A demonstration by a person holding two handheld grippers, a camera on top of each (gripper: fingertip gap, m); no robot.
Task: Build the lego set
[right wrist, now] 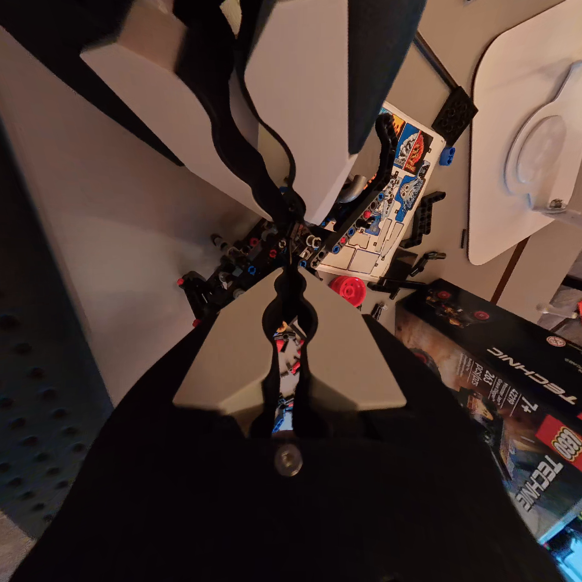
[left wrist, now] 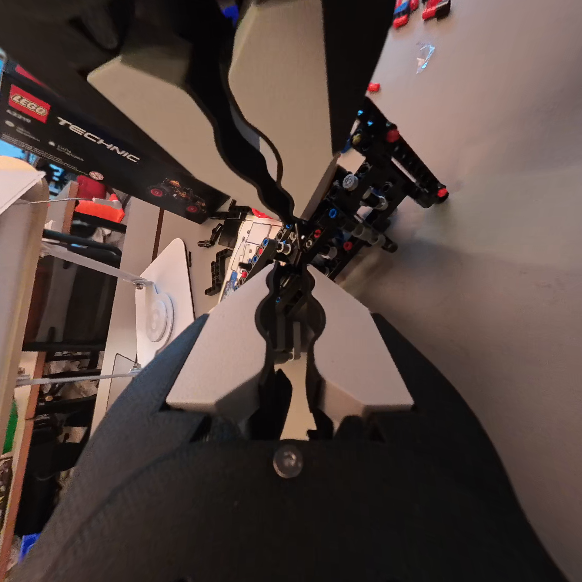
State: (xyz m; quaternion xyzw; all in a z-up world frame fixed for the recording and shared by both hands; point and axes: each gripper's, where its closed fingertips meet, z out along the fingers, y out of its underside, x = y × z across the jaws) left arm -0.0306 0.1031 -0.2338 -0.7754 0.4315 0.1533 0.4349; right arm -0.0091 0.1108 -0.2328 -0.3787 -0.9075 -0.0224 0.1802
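- The lego set, a part-built black frame of holed plastic beams (left wrist: 371,214) studded with red, blue and grey pins, rests on the pale grey table (left wrist: 488,283), with both claws meeting at its near end.
- The left gripper (left wrist: 291,272), black-bodied with white finger shells, has its tips pinched on a black piece of the frame; its wavy black pads (left wrist: 266,302) close around that piece.
- The right gripper (right wrist: 291,271) has its tips drawn together at the frame (right wrist: 239,255); I cannot tell whether it actually grips anything.
- A long black curved beam (right wrist: 382,163) rises from the frame over the white sticker sheet (right wrist: 378,239).
- A red plastic wheel hub (right wrist: 348,289) lies just beside that sheet.
- The black printed cardboard box (right wrist: 491,371) lies beyond the hub.
- Loose black beams (left wrist: 217,271) lie near the sheet.
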